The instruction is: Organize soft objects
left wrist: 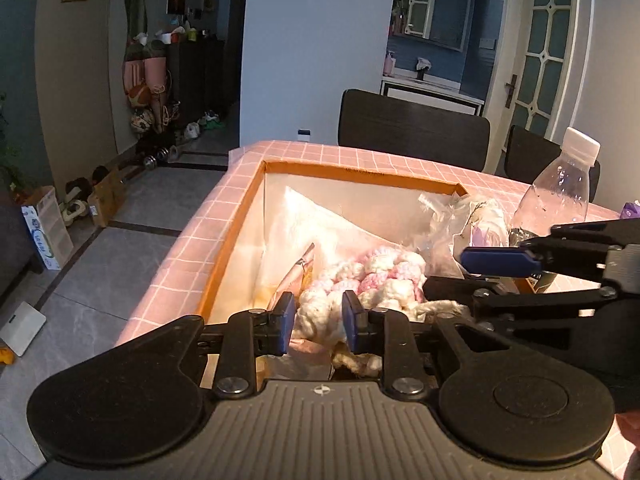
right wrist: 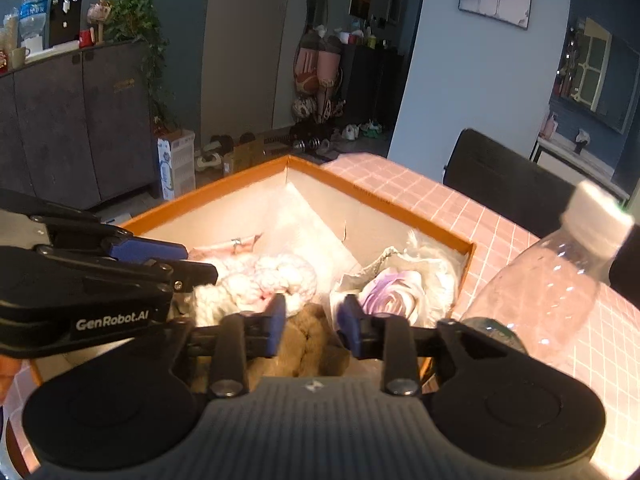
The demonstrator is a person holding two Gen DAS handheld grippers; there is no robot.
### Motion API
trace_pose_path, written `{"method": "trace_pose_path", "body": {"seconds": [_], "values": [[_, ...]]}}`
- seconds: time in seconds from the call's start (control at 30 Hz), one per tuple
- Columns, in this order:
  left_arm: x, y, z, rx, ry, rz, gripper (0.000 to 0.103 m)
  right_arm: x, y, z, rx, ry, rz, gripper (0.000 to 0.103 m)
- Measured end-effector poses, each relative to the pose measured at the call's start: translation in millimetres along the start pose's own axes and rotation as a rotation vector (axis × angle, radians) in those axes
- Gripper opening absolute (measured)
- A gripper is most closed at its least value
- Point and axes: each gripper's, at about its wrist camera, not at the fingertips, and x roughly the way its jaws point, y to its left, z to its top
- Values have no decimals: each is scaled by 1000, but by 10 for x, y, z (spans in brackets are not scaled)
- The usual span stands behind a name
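Observation:
An orange-rimmed box [left wrist: 340,170] sits on the pink checked table and holds soft things. In the left wrist view my left gripper [left wrist: 318,322] hangs over the box's near end, its jaws apart around the end of a pink and white knitted piece [left wrist: 376,276], not pressing it. In the right wrist view my right gripper [right wrist: 311,320] is open over a brown plush thing [right wrist: 304,344] in the box [right wrist: 384,200]. A purple and white fabric rose [right wrist: 394,296] lies just right of it. The knitted piece [right wrist: 272,276] lies to the left, under my left gripper.
A clear plastic bottle [left wrist: 560,196] with a white cap stands on the table right of the box, close to my right gripper; it also shows in the right wrist view [right wrist: 552,292]. White cloth [left wrist: 304,220] lines the box's far end. Dark chairs [left wrist: 412,128] stand behind the table.

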Motion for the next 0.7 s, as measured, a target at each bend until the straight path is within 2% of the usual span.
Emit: {"method": "trace_pose_path", "body": {"seconds": [0.1, 0.13, 0.2, 0.33, 0.4, 0.53, 0.6, 0.7], "values": [[-97, -33, 0, 16, -19, 15, 35, -159, 10, -16, 2, -26, 16, 44], [-125, -60, 14, 18, -28, 18, 39, -216, 19, -23, -1, -37, 18, 46], [-202, -72, 31, 13, -54, 18, 43, -348, 29, -35, -6, -65, 21, 55], [-454, -177, 80, 25, -136, 13, 43, -655, 49, -50, -16, -125, 19, 57], [-619, -251, 113, 41, -193, 4, 43, -855, 47, -42, -12, -166, 13, 69], [-1030, -458, 120, 112, -356, -3, 43, -1320, 16, -36, 10, -274, -32, 72], [-1228, -589, 112, 153, -441, 5, 43, -1597, -3, -55, 35, -345, -64, 84], [-1491, -784, 66, 193, -544, 34, 45, -2011, -31, -121, 81, -451, -112, 92]]}}
